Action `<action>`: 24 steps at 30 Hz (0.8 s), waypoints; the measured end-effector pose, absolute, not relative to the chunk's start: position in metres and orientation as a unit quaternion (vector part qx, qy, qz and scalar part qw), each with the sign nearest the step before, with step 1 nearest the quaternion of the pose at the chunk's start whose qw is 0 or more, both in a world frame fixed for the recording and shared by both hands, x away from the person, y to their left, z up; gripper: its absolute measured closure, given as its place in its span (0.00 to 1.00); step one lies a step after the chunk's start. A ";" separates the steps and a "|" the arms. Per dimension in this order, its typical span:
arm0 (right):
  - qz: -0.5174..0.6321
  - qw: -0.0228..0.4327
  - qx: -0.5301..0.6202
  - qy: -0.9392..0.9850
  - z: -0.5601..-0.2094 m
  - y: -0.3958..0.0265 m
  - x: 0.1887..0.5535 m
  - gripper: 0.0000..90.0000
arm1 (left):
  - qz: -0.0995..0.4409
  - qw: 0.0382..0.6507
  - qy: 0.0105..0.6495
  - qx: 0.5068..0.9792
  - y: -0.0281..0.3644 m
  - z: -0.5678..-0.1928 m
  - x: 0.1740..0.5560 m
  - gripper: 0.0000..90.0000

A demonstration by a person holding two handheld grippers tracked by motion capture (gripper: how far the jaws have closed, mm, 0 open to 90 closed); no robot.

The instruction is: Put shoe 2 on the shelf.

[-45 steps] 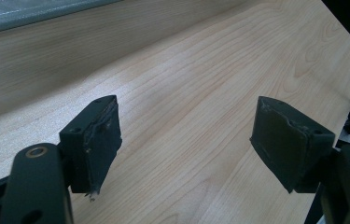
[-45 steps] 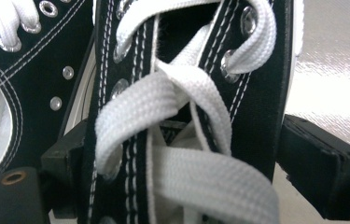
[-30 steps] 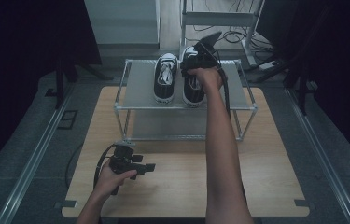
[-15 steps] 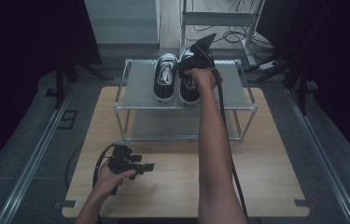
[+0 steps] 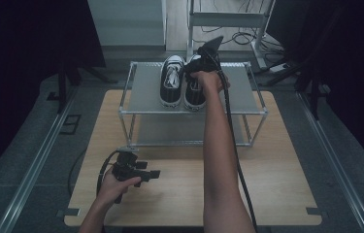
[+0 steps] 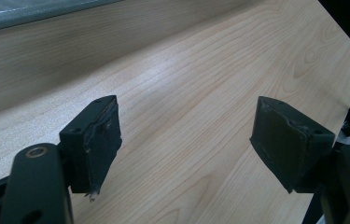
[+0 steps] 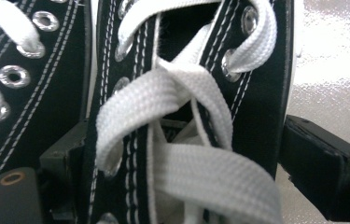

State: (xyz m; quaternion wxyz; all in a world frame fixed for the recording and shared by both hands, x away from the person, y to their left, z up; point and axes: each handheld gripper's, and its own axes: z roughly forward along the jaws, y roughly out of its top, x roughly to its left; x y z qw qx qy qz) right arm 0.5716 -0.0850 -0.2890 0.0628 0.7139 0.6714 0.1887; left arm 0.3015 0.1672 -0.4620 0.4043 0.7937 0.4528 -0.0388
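Pale wood makes up the table (image 5: 276, 184), which stands on a grey floor with dark curtains on both sides. At its far end stands a metal rack (image 5: 143, 85) with 2 shelves, the upper one a grey sheet in a chrome frame. On that upper shelf 2 black lace-up shoes sit side by side, toes toward the person, touching or nearly so: the left shoe (image 5: 171, 82) and the right shoe (image 5: 195, 97).

The right arm reaches far forward over the table, and the right gripper (image 5: 195, 73) comes down on the right shoe from above, its cable trailing back along the forearm. In the right gripper view the 2 black jaws of the right gripper (image 7: 182, 154) straddle the laced upper of the right shoe (image 7: 256, 93): 1 jaw sits wedged in the gap beside the left shoe (image 7: 46, 56), the other lies against the outer side, over the shiny shelf. Both pads look pressed to the canvas, so the tongs hold this shoe, which rests on the shelf. White laces (image 7: 186, 93) cross between the jaws.

The left gripper (image 5: 155, 173) lies low over the near left part of the table, held in the left hand (image 5: 119, 184). In its own view the left gripper (image 6: 186, 126) has its 2 jaws apart, with bare wood between them and nothing held.
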 end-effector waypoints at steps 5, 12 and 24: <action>0.187 0.051 0.712 0.675 -0.293 -0.084 0.575 0.12 | -0.039 0.403 0.454 0.793 0.168 -0.463 0.302 0.26; 0.185 0.047 0.709 0.679 -0.295 -0.085 0.576 0.10 | -0.038 0.401 0.455 0.794 0.167 -0.464 0.302 0.26; 0.238 0.080 0.692 0.677 -0.278 -0.088 0.568 0.14 | -0.037 0.397 0.455 0.796 0.165 -0.465 0.302 0.26</action>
